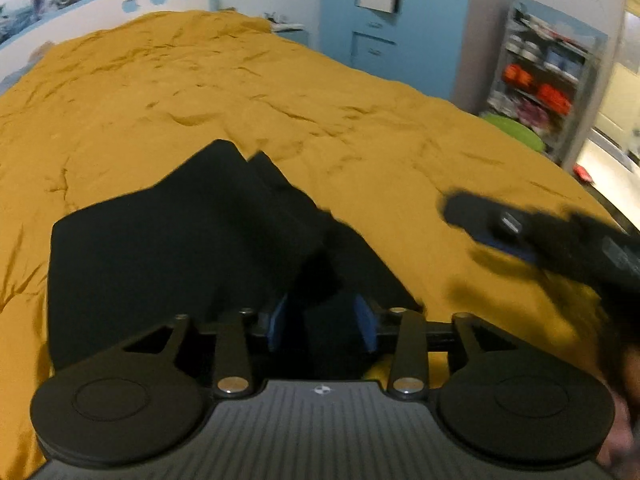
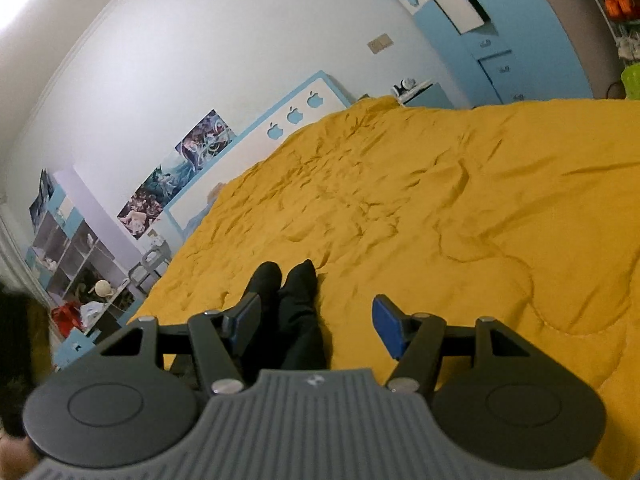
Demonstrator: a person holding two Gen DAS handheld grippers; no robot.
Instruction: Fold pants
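Here, black fabric of the pants (image 1: 180, 240) is seen clamped between the blue pads of the left gripper (image 1: 324, 320). The right gripper (image 2: 316, 328) is held with its jaws spread, nothing grasped, above the two leg ends. Beyond, the mustard bedspread (image 2: 460, 208) is shown, the pants lying on it.

Dim indoor light, glare upper left in the right view; fisheye-curved edges, motion blur.
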